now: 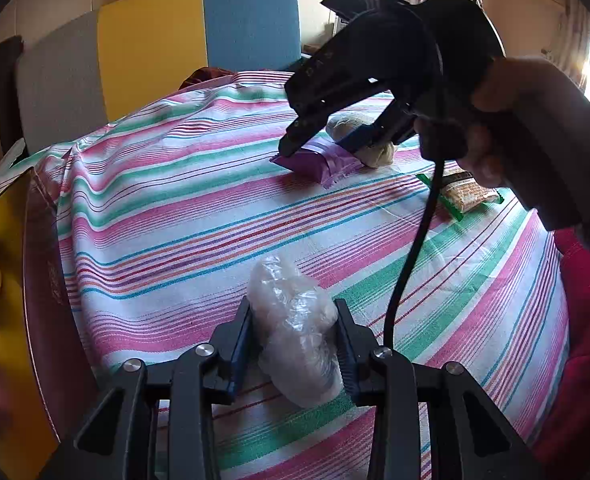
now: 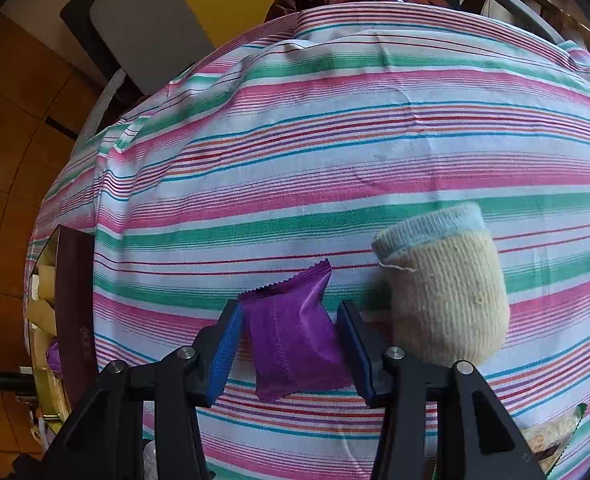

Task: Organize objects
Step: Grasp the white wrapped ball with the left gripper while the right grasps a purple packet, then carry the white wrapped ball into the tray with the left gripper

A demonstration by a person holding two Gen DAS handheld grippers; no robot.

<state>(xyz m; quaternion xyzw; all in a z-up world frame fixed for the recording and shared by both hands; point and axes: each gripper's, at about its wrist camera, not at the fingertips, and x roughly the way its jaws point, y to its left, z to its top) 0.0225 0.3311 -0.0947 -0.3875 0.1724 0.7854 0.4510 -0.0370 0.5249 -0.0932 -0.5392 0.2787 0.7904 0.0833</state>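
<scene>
My left gripper (image 1: 295,316) is shut on a clear plastic-wrapped bundle (image 1: 295,328) that rests on the striped tablecloth (image 1: 167,216). My right gripper (image 2: 291,320) straddles a purple snack packet (image 2: 291,336); its blue pads touch the packet's sides where it lies on the cloth. In the left wrist view the right gripper (image 1: 315,148) sits over the same purple packet (image 1: 315,164) at the far side of the table. A cream knitted sock (image 2: 443,296) with a pale blue cuff lies just right of the packet.
A green-edged noodle packet (image 1: 467,192) lies at the right. A dark box with yellow items (image 2: 71,320) stands at the table's left edge. Chairs with yellow, grey and blue backs (image 1: 155,40) stand behind. Red cloth (image 1: 587,320) hangs at the right.
</scene>
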